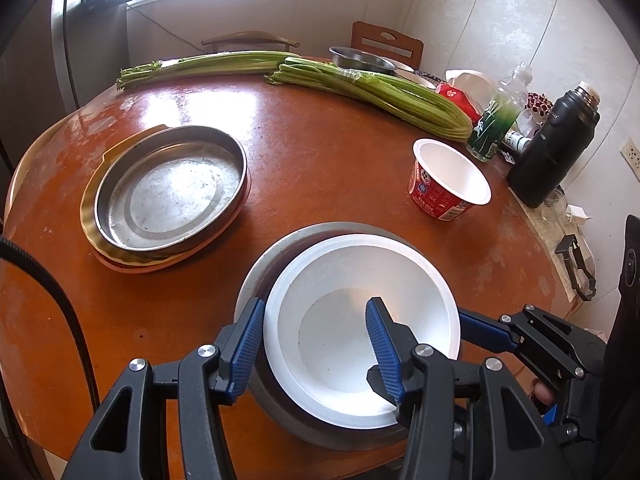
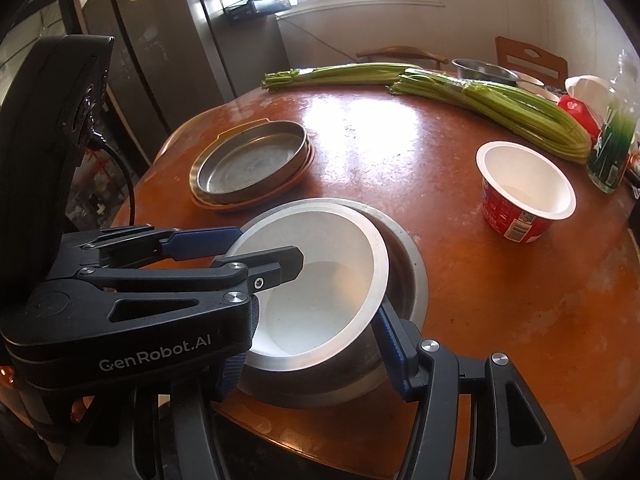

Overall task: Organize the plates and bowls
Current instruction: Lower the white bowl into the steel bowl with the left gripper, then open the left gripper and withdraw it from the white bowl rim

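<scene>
A white bowl (image 1: 340,340) (image 2: 320,300) rests tilted inside a grey metal bowl (image 1: 256,272) (image 2: 404,264) near the front edge of the round brown table. My left gripper (image 1: 315,304) (image 2: 266,246) is shut on the white bowl's wall, one finger outside the rim and one inside. My right gripper (image 2: 310,336) straddles the near side of the metal bowl and is shut on it. Its right pad presses the bowl's side; its left finger is mostly hidden behind the left gripper. In the left wrist view one of its fingers (image 1: 480,332) reaches in from the right under the white rim.
A shallow metal pan (image 1: 168,192) (image 2: 252,160) lies stacked on flat plates at the left. A red paper cup (image 1: 448,180) (image 2: 524,200) stands at the right. Celery bunches (image 1: 380,92), a steel bowl (image 1: 360,60), a bottle (image 1: 500,120) and a black flask (image 1: 556,148) line the far and right edges.
</scene>
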{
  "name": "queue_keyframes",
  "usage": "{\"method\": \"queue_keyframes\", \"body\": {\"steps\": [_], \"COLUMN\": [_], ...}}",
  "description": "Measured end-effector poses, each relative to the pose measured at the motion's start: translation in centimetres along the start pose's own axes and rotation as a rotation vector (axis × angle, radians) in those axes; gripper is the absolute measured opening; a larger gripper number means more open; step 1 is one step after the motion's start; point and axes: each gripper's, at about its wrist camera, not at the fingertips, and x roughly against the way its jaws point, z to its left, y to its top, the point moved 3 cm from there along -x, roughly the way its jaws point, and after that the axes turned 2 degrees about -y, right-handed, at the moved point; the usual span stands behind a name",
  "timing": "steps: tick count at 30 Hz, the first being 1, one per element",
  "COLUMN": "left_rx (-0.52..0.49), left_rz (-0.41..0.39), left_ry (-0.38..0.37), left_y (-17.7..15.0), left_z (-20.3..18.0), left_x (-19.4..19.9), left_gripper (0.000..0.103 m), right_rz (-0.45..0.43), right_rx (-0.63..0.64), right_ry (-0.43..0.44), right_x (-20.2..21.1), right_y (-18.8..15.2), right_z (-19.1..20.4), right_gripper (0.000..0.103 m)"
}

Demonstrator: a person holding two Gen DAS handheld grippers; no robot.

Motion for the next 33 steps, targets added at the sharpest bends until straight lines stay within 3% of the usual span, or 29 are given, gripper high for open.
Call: {"method": "queue_keyframes", "body": {"steps": [33], "left_rx": [-0.004], "left_rz": [-0.049], "left_ry": [0.053], "left_y": [0.4], "left_z": [0.1], "left_x": [1.2], "left_gripper": [0.052], "right_rz": [-0.072], "right_rx": [-0.003], "right_ry": [-0.088], "right_x": [0.5], "right_y": [0.9], "right_z": [-1.8], "right_gripper": [0.060]}}
